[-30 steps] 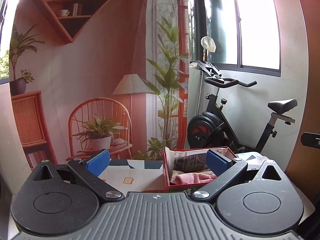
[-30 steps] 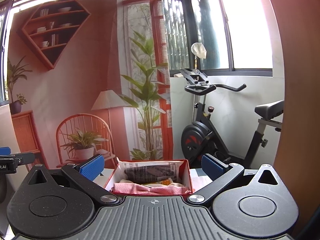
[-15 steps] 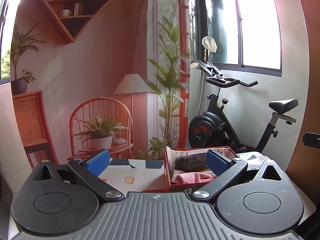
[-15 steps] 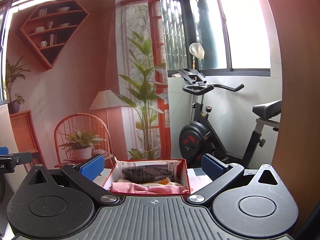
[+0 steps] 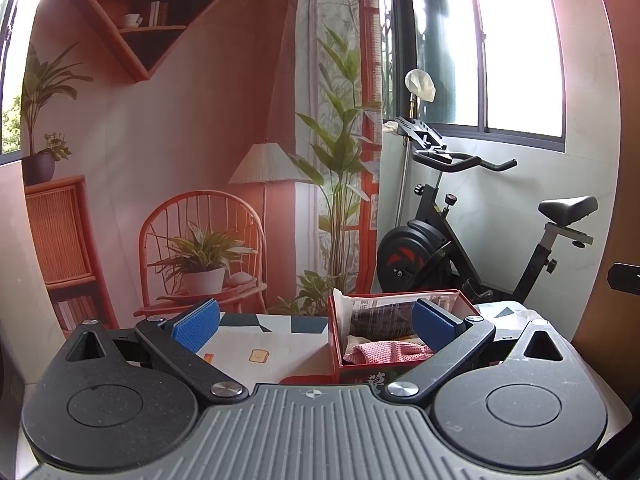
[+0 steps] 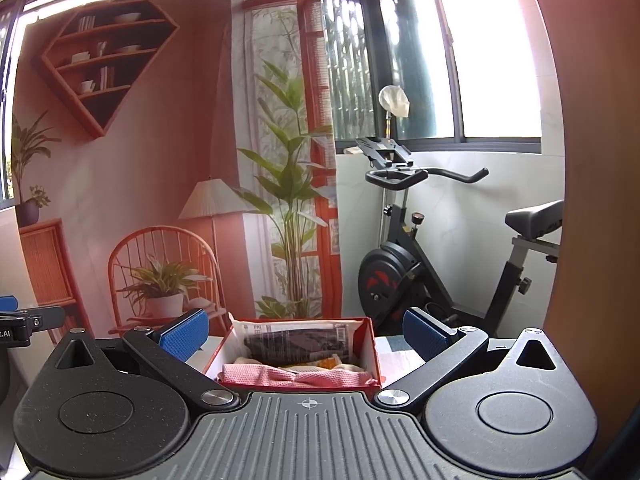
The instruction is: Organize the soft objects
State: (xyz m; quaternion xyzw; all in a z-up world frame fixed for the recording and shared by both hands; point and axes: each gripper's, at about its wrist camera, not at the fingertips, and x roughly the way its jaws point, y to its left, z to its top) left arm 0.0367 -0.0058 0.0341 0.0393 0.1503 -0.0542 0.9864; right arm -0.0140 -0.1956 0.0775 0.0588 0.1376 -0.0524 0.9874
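Lower front of red cardboard box (image 6: pixel 370 354) hidden behind gripper body, bottom centre of right wrist frame. Print on dark plastic-wrapped packet (image 6: pixel 298 342) inside too small to read. Black exercise bike seat (image 6: pixel 534 220) cut by brown panel (image 6: pixel 592 240), right.

A red box (image 6: pixel 372 354) sits open on the tabletop (image 5: pixel 280 346), packed with soft goods. A pink cloth (image 6: pixel 298 378) lies bunched along its near edge, a dark packet in clear printed wrap (image 6: pixel 298 342) leans at the far wall, and pale and orange items are tucked between them.
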